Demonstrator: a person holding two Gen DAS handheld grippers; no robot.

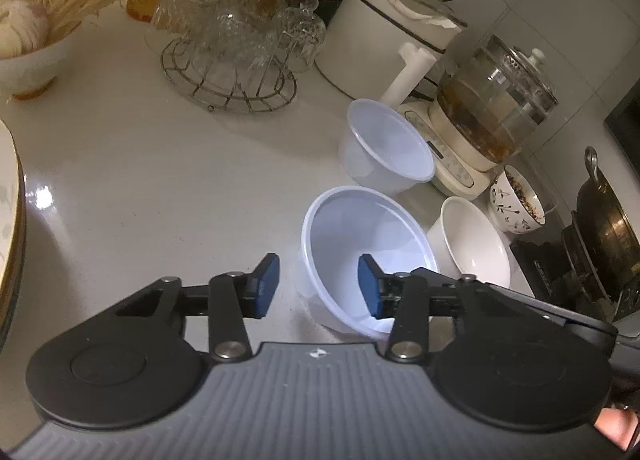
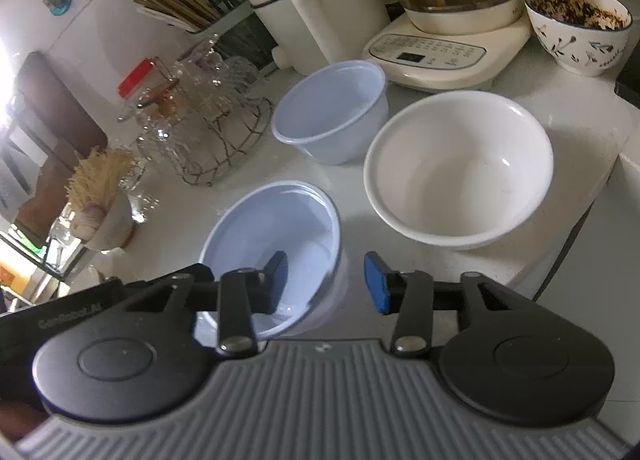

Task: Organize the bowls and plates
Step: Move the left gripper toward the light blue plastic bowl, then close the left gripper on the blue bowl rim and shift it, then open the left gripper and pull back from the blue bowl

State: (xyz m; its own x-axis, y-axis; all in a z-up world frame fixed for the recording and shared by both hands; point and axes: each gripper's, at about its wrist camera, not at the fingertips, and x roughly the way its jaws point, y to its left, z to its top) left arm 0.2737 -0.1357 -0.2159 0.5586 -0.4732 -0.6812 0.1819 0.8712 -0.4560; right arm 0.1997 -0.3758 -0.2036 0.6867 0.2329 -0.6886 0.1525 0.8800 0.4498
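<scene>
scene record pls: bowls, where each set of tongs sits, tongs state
near bowl: pale plastic bowl, upright on white counter
far bowl: second plastic bowl, by the kettle base
ceramic: white bowl, empty; patterned bowl, holds dark residue
left tongs: straddle near bowl's rim, one pad inside; no pad presses
right tongs: straddle same bowl's opposite rim, one pad inside; no pad presses
stacked: nothing yet

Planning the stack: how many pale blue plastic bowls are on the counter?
2. The near bowl sits straddled by both tools; the far bowl stands behind it, beside the wire rack. None looks hidden.
</scene>
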